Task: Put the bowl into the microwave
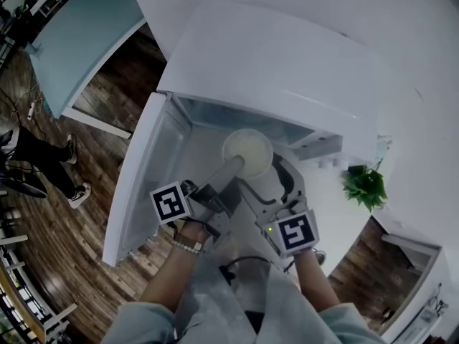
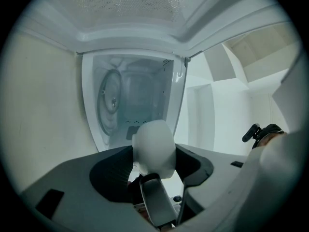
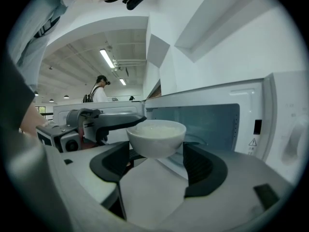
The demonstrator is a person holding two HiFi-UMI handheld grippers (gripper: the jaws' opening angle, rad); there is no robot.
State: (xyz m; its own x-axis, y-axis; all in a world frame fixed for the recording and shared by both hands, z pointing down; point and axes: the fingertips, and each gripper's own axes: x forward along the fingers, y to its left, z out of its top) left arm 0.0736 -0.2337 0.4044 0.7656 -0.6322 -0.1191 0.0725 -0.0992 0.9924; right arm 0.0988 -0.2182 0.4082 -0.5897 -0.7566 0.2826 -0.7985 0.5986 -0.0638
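Observation:
A white bowl [image 1: 247, 151] of pale food hangs in front of the open white microwave [image 1: 287, 70]. My left gripper [image 1: 233, 169] comes in from the lower left, rolled on its side. In the left gripper view the bowl [image 2: 153, 146] stands edge-on between the dark pads of the left gripper [image 2: 153, 164], which is shut on it. My right gripper [image 1: 272, 172] meets it from the lower right. In the right gripper view the bowl [image 3: 156, 137] sits level between the pads of the right gripper [image 3: 157, 161], touching both. The cavity [image 2: 140, 95] and its turntable [image 2: 110, 100] lie just beyond.
The microwave door [image 1: 140, 178] swings out to the left. The control panel [image 3: 285, 129] is at the right. A green plant [image 1: 366, 187] stands on the white counter beside the oven. A pale blue table [image 1: 79, 41] and a person's legs [image 1: 43, 160] are on the wooden floor at the left.

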